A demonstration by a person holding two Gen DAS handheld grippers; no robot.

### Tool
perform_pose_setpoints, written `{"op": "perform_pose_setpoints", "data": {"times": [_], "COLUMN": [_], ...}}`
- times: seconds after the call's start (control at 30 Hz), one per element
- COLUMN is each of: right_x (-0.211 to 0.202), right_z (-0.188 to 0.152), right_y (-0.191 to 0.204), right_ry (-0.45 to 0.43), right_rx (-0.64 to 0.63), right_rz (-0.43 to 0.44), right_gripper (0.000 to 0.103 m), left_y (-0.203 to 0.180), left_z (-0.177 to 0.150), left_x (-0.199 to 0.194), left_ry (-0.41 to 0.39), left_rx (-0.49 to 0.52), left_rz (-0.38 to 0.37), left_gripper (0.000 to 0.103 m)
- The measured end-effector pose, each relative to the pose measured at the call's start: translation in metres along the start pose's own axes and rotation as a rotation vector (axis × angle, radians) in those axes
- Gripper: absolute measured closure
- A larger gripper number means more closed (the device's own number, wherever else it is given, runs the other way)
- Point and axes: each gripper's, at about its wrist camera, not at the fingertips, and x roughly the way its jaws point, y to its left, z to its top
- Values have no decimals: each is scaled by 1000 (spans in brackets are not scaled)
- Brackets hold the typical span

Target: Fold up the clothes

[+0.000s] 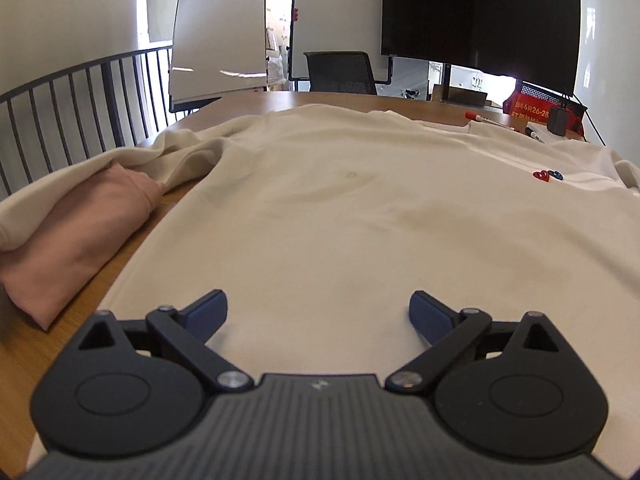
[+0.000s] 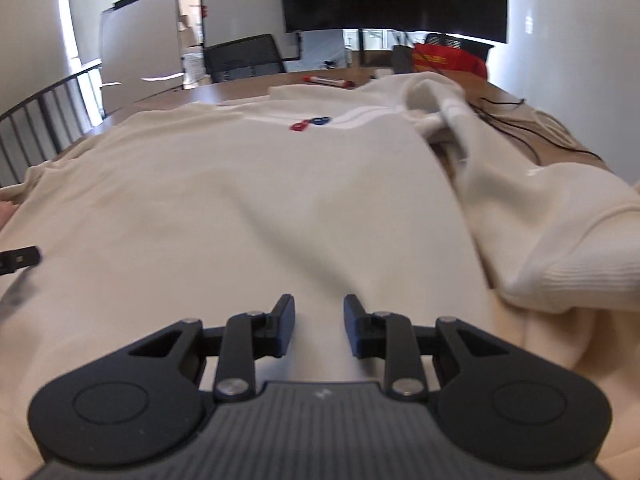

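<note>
On my left I see the folded pale pink cotton garment lying on the brown wooden table, off to the left of my left gripper and beyond its fingertips. A loose cream sleeve drapes over the pink piece's far edge. My left gripper's blue-padded fingers stand wide apart, nothing between them, hovering over the near part of the cream long-sleeved sweatshirt, which lies spread flat ahead of both tools. A small red and blue heart emblem sits far ahead to the right of those fingers. My right gripper has its fingers partly apart, gripping nothing, above the same cloth. Right of them lies the other cream sleeve with a ribbed cuff, bunched up.
</note>
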Motion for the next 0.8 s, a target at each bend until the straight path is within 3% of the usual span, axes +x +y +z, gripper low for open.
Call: {"op": "perform_pose_setpoints", "data": {"times": [0.03,0.1,0.17,0.23,0.4,0.5,0.6,0.63,0.8], "right_x": [3,11,9,-6,-39,-30,-16,-15,-1], "right_z": [4,12,13,14,1,-12,-14,-10,13], "right_y": [-10,-20,-18,-8,42,74,79,72,14], "right_ry": [5,-1,-20,-82,-172,-79,7,4,-1], "right_rx": [16,22,30,38,-90,-168,-190,-177,-45], "right_rz": [-28,-135,-140,-55,299,376,285,254,41], "right_gripper": [75,64,64,64,64,65,68,74,74], "left_y": [3,6,9,9,8,9,10,11,14], "left_z": [1,2,3,2,2,2,2,2,2], "left_x": [2,5,9,8,6,5,4,4,3], "left_ry": [13,40,62,62,59,56,53,51,48], "left_rx": [-25,-68,-101,-105,-106,-115,-120,-126,-138], "left_rz": [-7,-16,-24,-26,-10,-15,-19,-23,-37], "left_gripper": [5,5,4,1,1,1,1,1,1]}}
